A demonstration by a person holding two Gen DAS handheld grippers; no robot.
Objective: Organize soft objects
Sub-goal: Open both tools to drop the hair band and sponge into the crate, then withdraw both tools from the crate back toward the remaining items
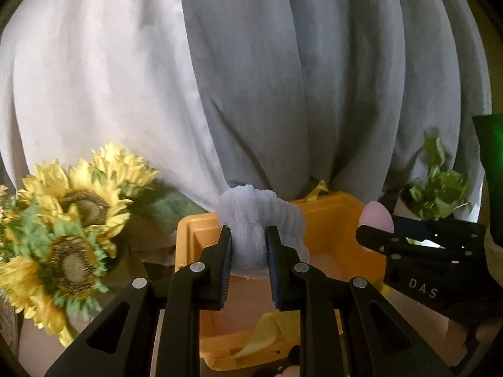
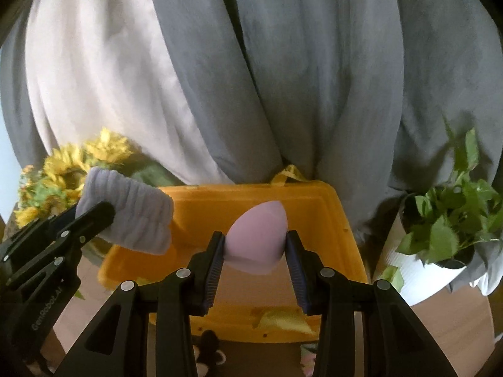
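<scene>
My left gripper (image 1: 248, 235) is shut on a pale blue ribbed cloth band (image 1: 261, 213) and holds it above the orange plastic bin (image 1: 333, 220). My right gripper (image 2: 255, 240) is shut on a pink egg-shaped sponge (image 2: 256, 235) and holds it over the same bin (image 2: 201, 207). The left gripper with the cloth band (image 2: 132, 216) shows at the left of the right wrist view. The right gripper with the sponge (image 1: 377, 216) shows at the right of the left wrist view. A yellow cloth (image 2: 283, 319) lies in the bin near its front wall.
Grey and white curtains (image 1: 251, 78) hang right behind the bin. Artificial sunflowers (image 1: 69, 220) stand to the left. A green leafy plant in a white pot (image 2: 446, 229) stands to the right. A small dark plush toy (image 2: 207, 352) lies in front of the bin.
</scene>
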